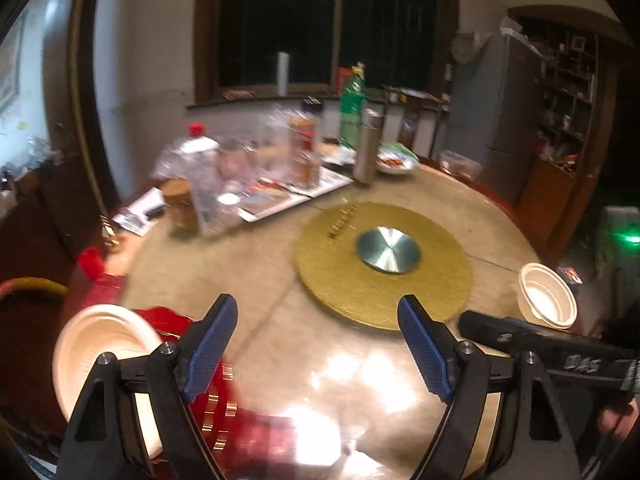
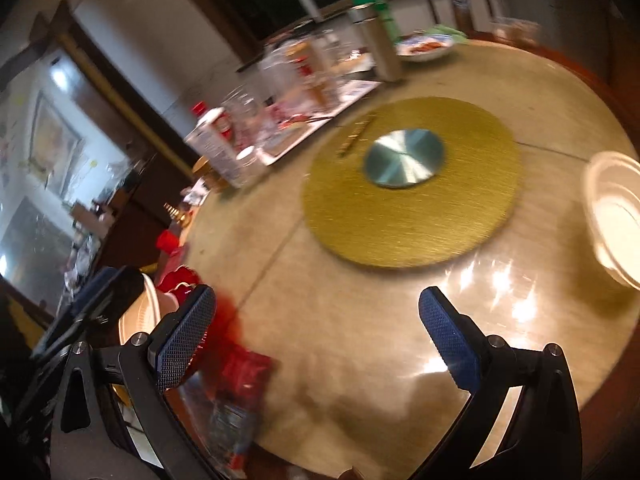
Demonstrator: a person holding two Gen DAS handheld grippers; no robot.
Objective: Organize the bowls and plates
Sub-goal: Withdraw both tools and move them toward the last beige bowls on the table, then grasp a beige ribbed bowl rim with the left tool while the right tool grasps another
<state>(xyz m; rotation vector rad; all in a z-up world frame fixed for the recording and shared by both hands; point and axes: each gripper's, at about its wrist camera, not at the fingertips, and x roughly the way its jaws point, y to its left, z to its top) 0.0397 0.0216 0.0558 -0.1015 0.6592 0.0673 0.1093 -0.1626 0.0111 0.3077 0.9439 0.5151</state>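
While both the left gripper [image 1: 316,344] and right gripper [image 2: 316,340] gaped empty, I judged the light, flimsy white bowl [image 1: 547,301] best pinched by its rim.

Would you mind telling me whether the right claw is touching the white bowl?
Apart: the right wrist view shows the right claw open and empty, bare table between it and the white bowl.

bench [image 1: 472,216]: round, glossy tan top | centre: gold turntable [image 1: 360,276] with steel disc [image 1: 389,249] | right edge: white bowl [image 1: 548,300] | left edge: white plate [image 1: 96,344] beside red packaging [image 1: 224,408] | far side: tray [image 1: 288,196], bottles, dish of food [image 1: 398,162]
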